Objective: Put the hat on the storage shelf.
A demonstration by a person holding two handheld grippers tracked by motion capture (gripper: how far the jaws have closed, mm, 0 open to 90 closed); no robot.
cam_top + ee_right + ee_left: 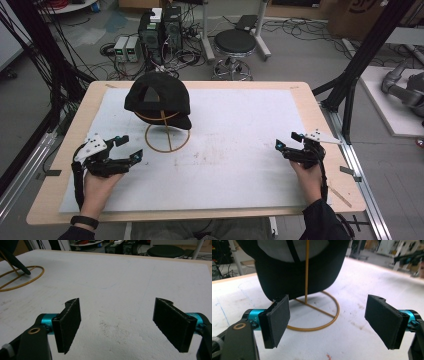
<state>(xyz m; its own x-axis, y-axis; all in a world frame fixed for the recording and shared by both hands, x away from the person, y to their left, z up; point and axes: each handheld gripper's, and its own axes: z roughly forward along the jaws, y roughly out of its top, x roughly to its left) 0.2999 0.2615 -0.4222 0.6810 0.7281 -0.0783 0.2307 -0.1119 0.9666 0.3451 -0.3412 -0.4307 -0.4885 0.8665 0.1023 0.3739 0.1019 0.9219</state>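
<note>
Cap (297, 272) on stand (312, 315), just beyond left gripper's (332, 322) spread jaws

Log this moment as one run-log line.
left gripper: open, facing black cap | cap: on gold wire stand | right gripper: open, over white mat

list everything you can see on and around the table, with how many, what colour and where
baseball cap: 1, black, on top of the stand, far left of the table
wire cap stand: 1, gold, ring base on the mat under the cap
mat: 1, white, covering most of the table
table: 1, light wood, centre
stool: 1, black seat, on the floor beyond the table
computer towers: 2, dark, on the floor beyond the table
left gripper: 1, black, jaws open, near the stand
right gripper: 1, black, jaws open, right side of the mat
hands: 2, one holding each gripper
</note>
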